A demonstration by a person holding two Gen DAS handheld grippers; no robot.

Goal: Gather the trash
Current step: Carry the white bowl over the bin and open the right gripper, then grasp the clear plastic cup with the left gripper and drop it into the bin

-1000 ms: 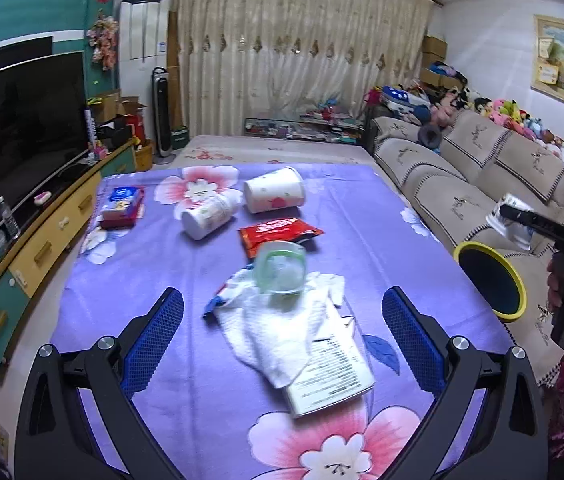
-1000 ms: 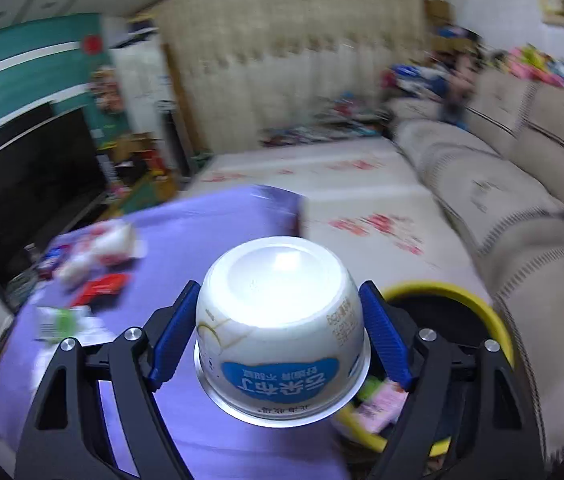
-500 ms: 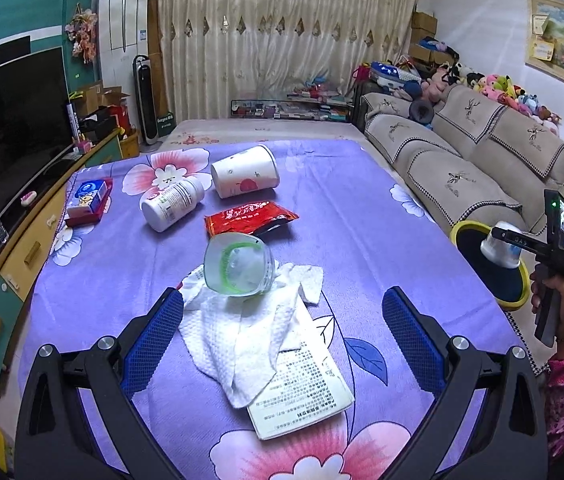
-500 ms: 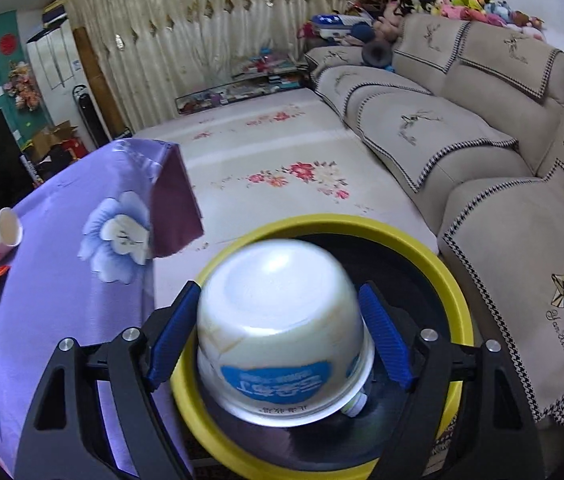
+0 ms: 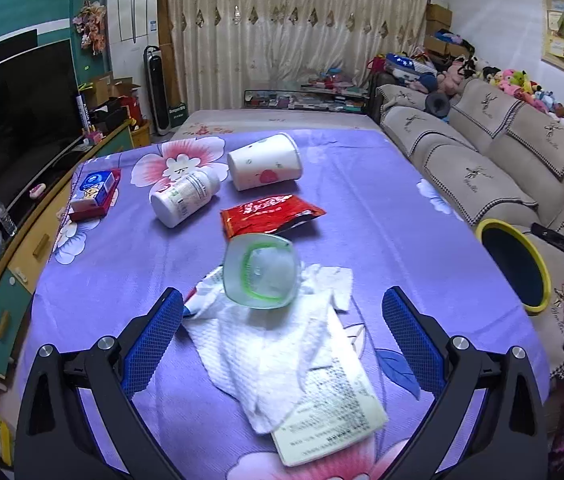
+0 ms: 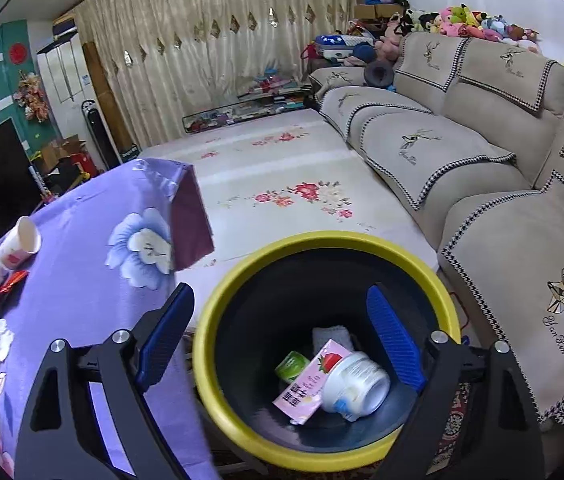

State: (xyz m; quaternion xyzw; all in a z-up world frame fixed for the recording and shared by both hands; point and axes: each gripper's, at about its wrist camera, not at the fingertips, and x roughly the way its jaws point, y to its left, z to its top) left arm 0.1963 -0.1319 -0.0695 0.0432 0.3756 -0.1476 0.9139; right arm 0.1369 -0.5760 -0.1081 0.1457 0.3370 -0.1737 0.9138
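- Left wrist view: the left claw (image 5: 282, 320) hangs wide open and empty over the bench (image 5: 382, 208). Between its fingers lie a clear cup (image 5: 260, 270) on a white tissue (image 5: 278, 348), with a printed leaflet (image 5: 330, 412) at 6 o'clock. A red packet (image 5: 270, 212) sits at 12 o'clock of the cup; a white bottle (image 5: 184, 198) and paper cup (image 5: 264, 166) lie beyond.
- Right wrist view: the right claw (image 6: 280, 340) has just been opening and holds nothing, spread over the yellow-rimmed bin (image 6: 242, 432). A white tub (image 6: 356, 386) lies inside beside a pink carton (image 6: 310, 384).
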